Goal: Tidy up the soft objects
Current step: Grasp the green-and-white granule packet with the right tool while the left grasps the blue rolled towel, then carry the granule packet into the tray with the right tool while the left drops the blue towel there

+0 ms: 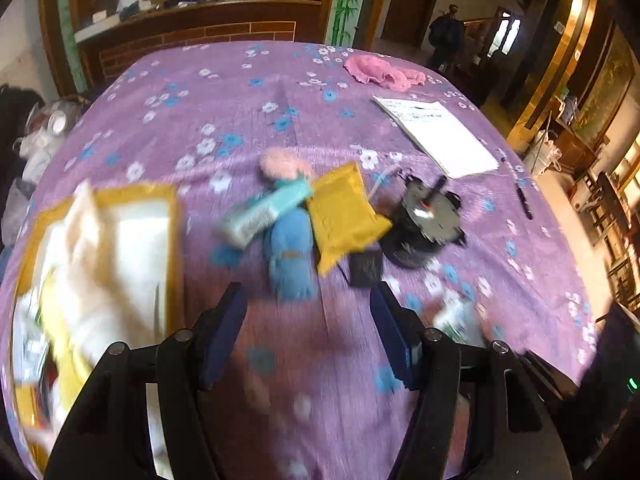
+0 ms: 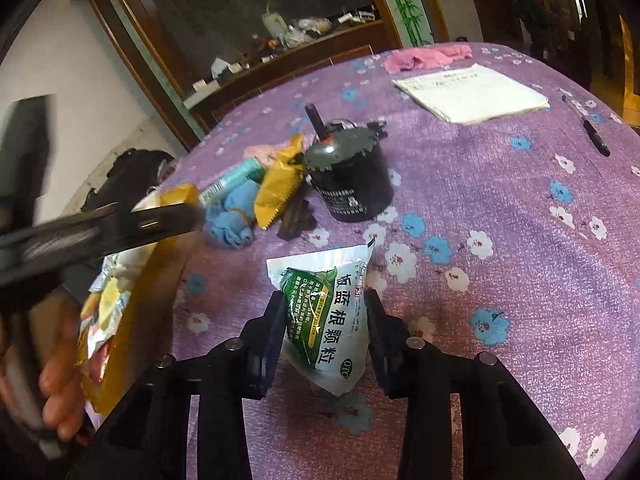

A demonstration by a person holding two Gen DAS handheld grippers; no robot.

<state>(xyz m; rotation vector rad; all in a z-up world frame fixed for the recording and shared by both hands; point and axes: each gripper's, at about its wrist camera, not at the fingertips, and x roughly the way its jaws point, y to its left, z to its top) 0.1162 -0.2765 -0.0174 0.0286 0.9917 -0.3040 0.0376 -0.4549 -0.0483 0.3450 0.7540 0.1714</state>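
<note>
My right gripper (image 2: pixel 325 312) stands around a white and green medicine sachet (image 2: pixel 334 320) on the purple cloth; its jaws flank the sachet and whether they press it I cannot tell. My left gripper (image 1: pixel 308 300) is open and empty above the cloth, just short of a blue plush toy (image 1: pixel 290 256). A teal tube (image 1: pixel 266 210) and a yellow packet (image 1: pixel 346 216) lie on the toy. A yellow box (image 1: pixel 120 200) with soft packets in it sits at the left. The left gripper also shows blurred in the right wrist view (image 2: pixel 120 224).
A black motor (image 2: pixel 348 176) stands beside the pile, with a small dark block (image 1: pixel 366 267) in front. A white notepad (image 2: pixel 476 92), a pen (image 2: pixel 592 130) and a pink cloth (image 1: pixel 380 72) lie farther back. The round table (image 1: pixel 540 280) drops off at right.
</note>
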